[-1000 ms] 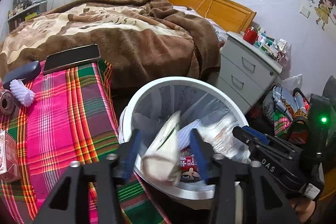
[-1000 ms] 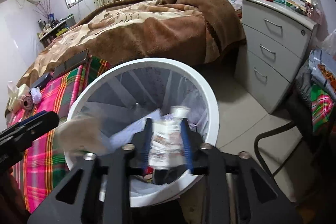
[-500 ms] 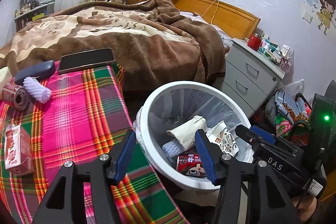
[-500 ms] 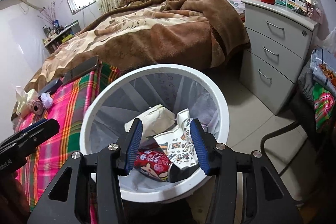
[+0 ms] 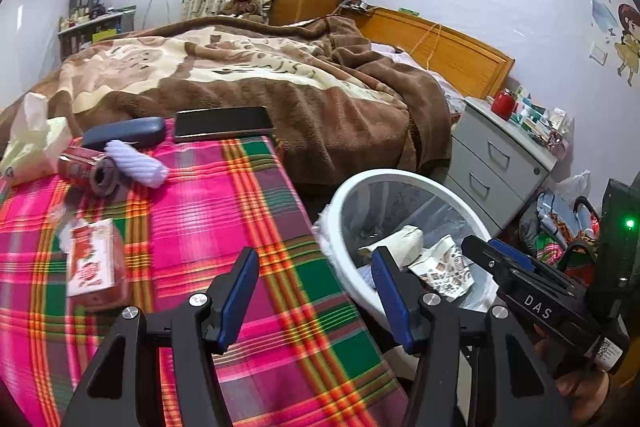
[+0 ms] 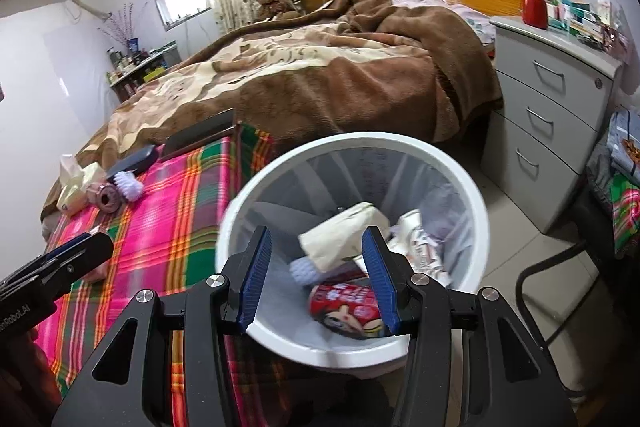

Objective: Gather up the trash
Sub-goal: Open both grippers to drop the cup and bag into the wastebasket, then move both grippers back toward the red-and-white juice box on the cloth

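White bin [image 6: 452, 163] lower right holds trash; both grippers [image 5: 316, 291] [image 6: 316, 275] half-open, empty. Next: reach carton [image 5: 90, 261] at left, straddle squarely, close gently.

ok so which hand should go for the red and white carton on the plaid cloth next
Left. The left gripper is open, empty and over the plaid cloth, with the carton just ahead to its left. The right gripper hangs over the trash bin, farther from it.
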